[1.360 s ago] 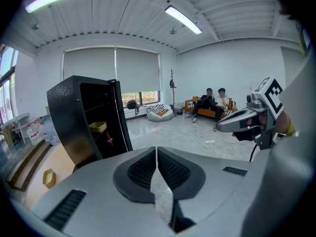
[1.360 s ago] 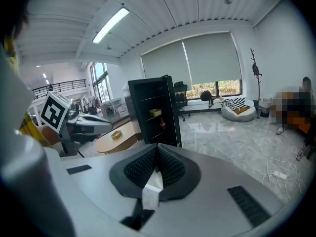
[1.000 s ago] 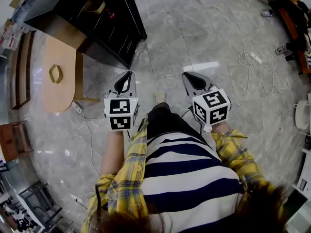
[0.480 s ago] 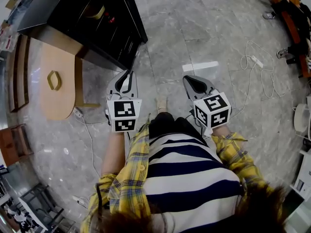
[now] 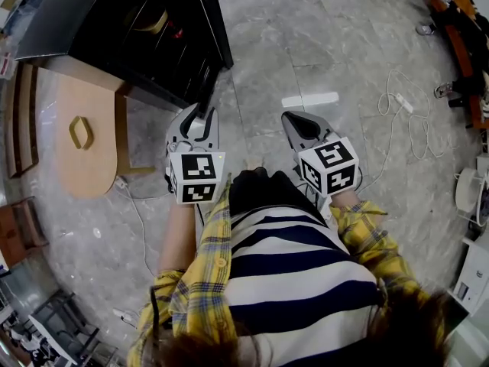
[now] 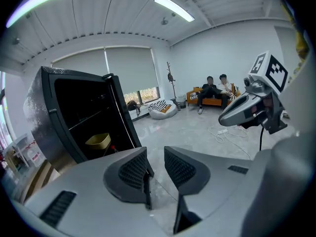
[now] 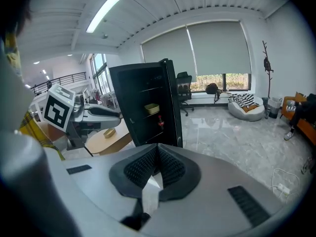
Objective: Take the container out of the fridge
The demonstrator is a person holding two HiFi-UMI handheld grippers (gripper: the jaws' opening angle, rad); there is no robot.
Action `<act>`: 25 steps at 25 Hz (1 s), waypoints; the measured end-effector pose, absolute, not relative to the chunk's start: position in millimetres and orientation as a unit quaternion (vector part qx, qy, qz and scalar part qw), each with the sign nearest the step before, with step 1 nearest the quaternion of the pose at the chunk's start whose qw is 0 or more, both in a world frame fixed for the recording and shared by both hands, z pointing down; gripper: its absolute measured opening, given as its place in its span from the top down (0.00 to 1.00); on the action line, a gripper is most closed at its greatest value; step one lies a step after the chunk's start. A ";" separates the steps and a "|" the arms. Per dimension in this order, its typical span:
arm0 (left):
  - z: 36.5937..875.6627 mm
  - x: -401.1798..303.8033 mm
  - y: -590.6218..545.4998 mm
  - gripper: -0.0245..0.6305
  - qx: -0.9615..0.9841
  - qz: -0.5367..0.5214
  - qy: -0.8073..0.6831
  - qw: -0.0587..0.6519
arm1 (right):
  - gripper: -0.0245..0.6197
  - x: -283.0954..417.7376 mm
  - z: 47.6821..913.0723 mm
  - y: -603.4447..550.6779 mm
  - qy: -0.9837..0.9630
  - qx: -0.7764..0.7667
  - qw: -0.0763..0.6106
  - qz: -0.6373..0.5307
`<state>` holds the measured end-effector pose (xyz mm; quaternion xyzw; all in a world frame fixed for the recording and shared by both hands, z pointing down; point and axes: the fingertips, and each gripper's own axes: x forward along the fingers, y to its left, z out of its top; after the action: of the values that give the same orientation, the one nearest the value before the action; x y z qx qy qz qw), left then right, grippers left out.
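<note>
Approach toward open black fridge (image 5: 114, 21), both grippers held side by side above grey floor (image 5: 306, 44) and well apart from the cabinet. Yellow container (image 5: 153, 23) resting on a shelf inside, just beside a small red item (image 5: 177, 30), upright and untouched. Door (image 6: 120, 113) swung aside at the opening's right as seen from the left gripper view, wooden table (image 5: 88, 159) standing just beside the fridge.

Left gripper (image 5: 200, 118) aimed toward the dark interior, jaws opening, a narrow gap between the ribbed pads (image 6: 132, 171) and nothing in it but floor beyond. Right gripper (image 5: 295, 122) level with its partner, jaws pressed together, empty.

Judged as the reach stage, the earliest part of the job: nothing grasped, container not yet out. Calls next for closing the distance to the shelf, most likely with the left gripper as the nearer one, and for spreading the jaws wider, the present gap looking too slim for the container's wall or rim. Calls also for a level entry between the shelves, a grip on one side wall clear of the red item, then a straight pull outward past the door edge. Risk seen: clipping the door or nudging the red item on the way in.
</note>
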<state>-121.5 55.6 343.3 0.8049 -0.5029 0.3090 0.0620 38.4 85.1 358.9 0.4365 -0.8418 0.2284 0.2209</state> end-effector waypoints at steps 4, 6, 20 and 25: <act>347.2 -128.9 38.1 0.80 0.805 0.312 -0.501 0.065 | 0.92 30.5 356.7 63.0 -0.843 0.437 0.222 0.223; 349.4 -132.0 28.5 0.80 0.803 0.315 -0.502 0.064 | 0.92 27.1 356.9 52.3 -0.843 0.438 0.221 0.222; 369.6 -133.8 -44.1 0.79 0.768 0.350 -0.534 0.056 | 0.92 16.9 381.5 -21.7 -0.863 0.381 0.238 0.230; 377.3 -134.5 -77.6 0.78 0.748 0.367 -0.550 0.055 | 0.92 15.8 387.9 -59.2 -0.875 0.351 0.249 0.223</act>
<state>-134.5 -77.6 377.3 0.7482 -0.5498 0.3672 0.0550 15.8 -59.2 387.9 0.3513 -0.8745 0.2230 0.2491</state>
